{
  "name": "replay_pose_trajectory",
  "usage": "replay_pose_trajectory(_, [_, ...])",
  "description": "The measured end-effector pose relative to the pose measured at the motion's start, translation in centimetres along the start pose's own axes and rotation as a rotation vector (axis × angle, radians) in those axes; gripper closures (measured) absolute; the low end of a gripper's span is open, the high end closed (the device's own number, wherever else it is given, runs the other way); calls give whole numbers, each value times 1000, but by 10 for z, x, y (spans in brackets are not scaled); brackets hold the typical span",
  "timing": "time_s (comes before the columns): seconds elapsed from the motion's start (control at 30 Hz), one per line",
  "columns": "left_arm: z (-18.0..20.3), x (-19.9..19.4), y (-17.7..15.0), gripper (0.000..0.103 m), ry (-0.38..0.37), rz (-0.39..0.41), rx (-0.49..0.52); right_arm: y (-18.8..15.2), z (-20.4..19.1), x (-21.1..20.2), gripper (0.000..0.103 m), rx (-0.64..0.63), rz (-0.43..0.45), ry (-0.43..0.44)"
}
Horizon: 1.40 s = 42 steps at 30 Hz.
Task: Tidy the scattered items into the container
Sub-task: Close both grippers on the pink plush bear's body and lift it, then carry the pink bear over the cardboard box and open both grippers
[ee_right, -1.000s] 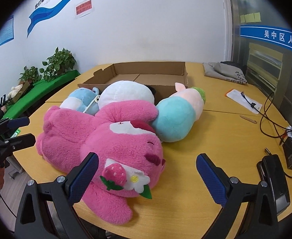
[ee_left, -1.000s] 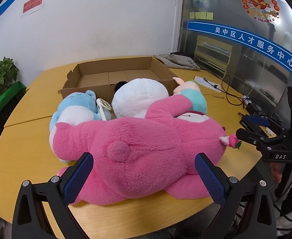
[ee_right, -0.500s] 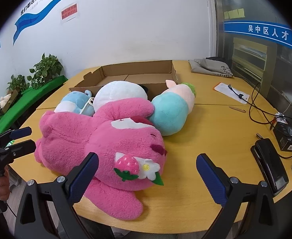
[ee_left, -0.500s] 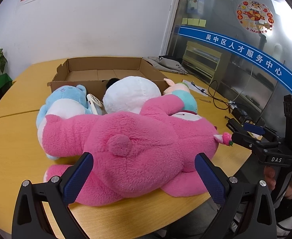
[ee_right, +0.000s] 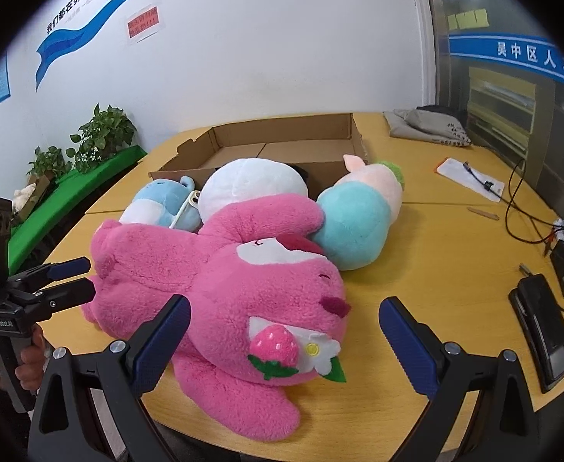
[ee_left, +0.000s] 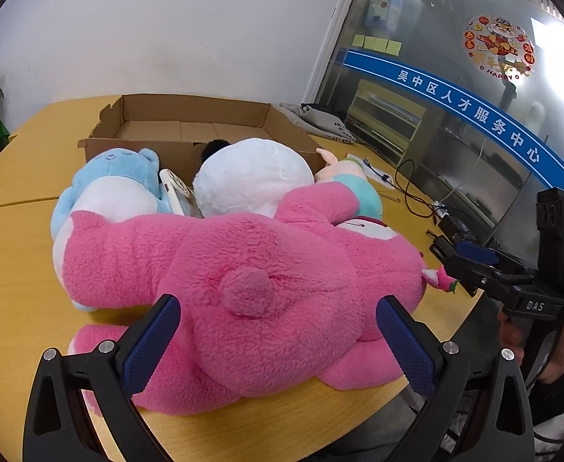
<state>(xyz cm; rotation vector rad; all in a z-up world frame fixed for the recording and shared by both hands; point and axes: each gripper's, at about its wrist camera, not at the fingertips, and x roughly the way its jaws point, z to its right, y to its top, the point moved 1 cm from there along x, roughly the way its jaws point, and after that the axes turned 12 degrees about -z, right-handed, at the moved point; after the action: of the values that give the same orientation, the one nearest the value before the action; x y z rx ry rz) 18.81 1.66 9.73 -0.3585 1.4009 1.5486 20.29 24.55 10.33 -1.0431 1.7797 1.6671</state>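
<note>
A big pink plush bear [ee_left: 251, 281] [ee_right: 243, 281] lies on its side on the wooden table [ee_left: 8, 261]. Behind it lie a blue plush [ee_left: 112, 181] [ee_right: 158, 204], a white round plush [ee_left: 251, 177] [ee_right: 251, 184] and a teal-and-peach plush [ee_right: 358, 211] [ee_left: 358, 184]. An open, shallow cardboard box [ee_left: 189, 123] [ee_right: 282, 142] stands behind them. My left gripper [ee_left: 278, 338] is open, straddling the bear's back end without touching. My right gripper [ee_right: 285, 342] is open at the bear's head. Each gripper shows in the other's view, the right one [ee_left: 470, 265] and the left one [ee_right: 70, 281].
A small white gadget [ee_left: 174, 192] sits between the blue and white plush. A black stapler [ee_right: 543, 327], a black cable [ee_right: 516, 200], a white paper [ee_right: 470, 181] and a grey cloth [ee_right: 428, 127] lie on the right. Potted plants [ee_right: 101, 138] stand at the far left.
Both grippers have moved closer to the pink bear, so it fills more of each view. Both stay open. The toys have not moved.
</note>
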Motion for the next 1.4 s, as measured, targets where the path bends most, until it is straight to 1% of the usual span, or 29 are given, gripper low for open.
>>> replay_pose_trajectory(0.1, [-3,8,4,0,13,-26,17,3,6,11,4,6,-19,19])
replay_pose_trajectory(0.2, [-9,23,5,0,40,-68,14,5,11,24,4,3,-36,81])
replay_pose_trajectory(0.27, [-14,35,2,0,71,-95,21,4,14,41,4,1,-73,119])
replay_pose_trajectory(0.3, [-18,42,0,0,71,-108,13,1,17,52,4,0,-93,126])
replay_pose_trajectory(0.33, [-22,46,-3,2,52,-114,-1,-1,20,64,4,6,-112,137])
replay_pose_trajectory(0.37, [-27,48,-5,4,25,-113,-25,-4,25,73,5,25,-126,166])
replay_pose_trajectory(0.4, [-31,49,-6,9,9,-110,-40,-6,30,80,5,55,-135,209])
replay_pose_trajectory(0.43, [-33,49,-7,16,-2,-107,-52,-6,34,85,8,79,-141,250])
replay_pose_trajectory(0.47, [-34,49,-7,19,-12,-107,-59,-7,36,88,13,88,-143,284])
replay_pose_trajectory(0.5, [-34,47,-7,27,-21,-109,-62,-7,36,89,16,84,-138,294])
replay_pose_trajectory(0.53, [-34,45,-6,34,-28,-109,-64,-7,34,87,23,68,-129,295])
replay_pose_trajectory(0.57, [-35,42,-6,38,-39,-108,-66,-7,31,86,29,51,-121,294])
replay_pose_trajectory(0.6, [-35,39,-6,45,-52,-106,-70,-7,28,84,32,34,-116,289])
replay_pose_trajectory(0.63, [-36,33,-7,54,-70,-102,-80,-7,26,81,39,22,-113,291])
replay_pose_trajectory(0.67, [-37,26,-8,57,-90,-94,-93,-8,25,78,45,16,-105,298])
replay_pose_trajectory(0.7, [-34,19,-9,62,-102,-85,-92,-9,24,73,47,12,-91,308])
replay_pose_trajectory(0.73, [-29,13,-10,62,-101,-79,-78,-10,23,69,50,9,-78,315])
replay_pose_trajectory(0.8, [-13,-1,-8,62,-67,-61,-18,-11,22,56,51,7,-50,321])
replay_pose_trajectory(0.87, [-1,-15,-2,62,-62,-30,6,-8,22,42,51,17,-20,327])
replay_pose_trajectory(0.93, [7,-32,10,63,-77,9,18,-2,24,28,51,33,10,338])
replay_pose_trajectory(1.0, [13,-49,26,62,-70,60,45,13,24,11,51,31,51,346])
replay_pose_trajectory(1.07, [14,-63,51,62,-52,115,68,35,23,-1,51,13,100,346])
replay_pose_trajectory(1.13, [8,-67,81,62,-45,147,85,63,17,-8,51,-28,153,325])
replay_pose_trajectory(1.23, [-11,-58,135,62,-29,164,108,114,15,-1,51,-51,206,302])
replay_pose_trajectory(1.27, [-19,-51,152,62,-27,158,104,130,14,2,51,-59,210,293])
replay_pose_trajectory(1.33, [-38,-33,192,62,-14,147,105,175,15,20,51,-78,216,274])
replay_pose_trajectory(1.4, [-60,-13,234,63,-7,134,91,216,20,42,51,-79,199,273])
